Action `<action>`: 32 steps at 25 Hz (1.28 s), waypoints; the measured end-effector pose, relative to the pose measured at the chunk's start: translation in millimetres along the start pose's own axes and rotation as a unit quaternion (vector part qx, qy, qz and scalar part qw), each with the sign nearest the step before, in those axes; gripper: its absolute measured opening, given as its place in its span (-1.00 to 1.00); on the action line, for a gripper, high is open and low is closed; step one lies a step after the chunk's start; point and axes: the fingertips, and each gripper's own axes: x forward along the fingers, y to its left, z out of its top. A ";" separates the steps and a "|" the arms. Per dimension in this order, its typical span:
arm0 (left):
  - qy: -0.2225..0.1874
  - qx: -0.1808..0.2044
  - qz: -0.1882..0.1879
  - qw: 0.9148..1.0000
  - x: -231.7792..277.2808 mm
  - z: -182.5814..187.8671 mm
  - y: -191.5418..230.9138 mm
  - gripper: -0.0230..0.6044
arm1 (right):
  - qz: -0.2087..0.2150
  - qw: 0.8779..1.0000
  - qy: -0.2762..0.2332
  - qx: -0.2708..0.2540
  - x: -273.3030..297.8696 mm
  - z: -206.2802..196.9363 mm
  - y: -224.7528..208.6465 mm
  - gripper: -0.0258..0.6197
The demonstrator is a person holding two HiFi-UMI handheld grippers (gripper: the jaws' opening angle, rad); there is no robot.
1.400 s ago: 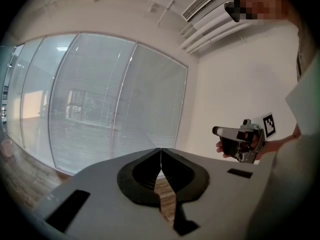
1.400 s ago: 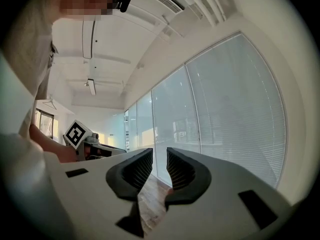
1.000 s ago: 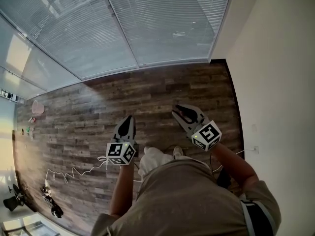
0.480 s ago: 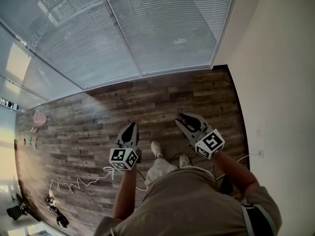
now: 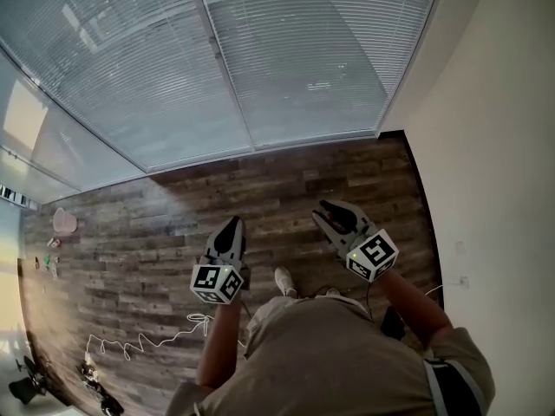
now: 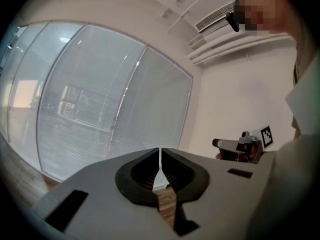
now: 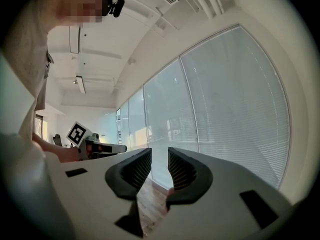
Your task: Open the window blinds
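Blinds hang shut across the window ahead, well apart from both grippers. Left gripper: jaws together, nothing held. Right gripper: jaws a bit apart, just been opening, nothing btwn. You need to get closer first. No cord or wand shows, so find it before you grab w/ the right.

Dark wood-plank floor, plain white wall at right, wide window ahead, daylit.
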 end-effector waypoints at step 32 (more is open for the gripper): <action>-0.016 -0.035 -0.020 0.999 100.1 49.0 172.0 -0.87 | -0.028 1.000 -0.002 -0.014 200.1 1.4 -69.4 -0.65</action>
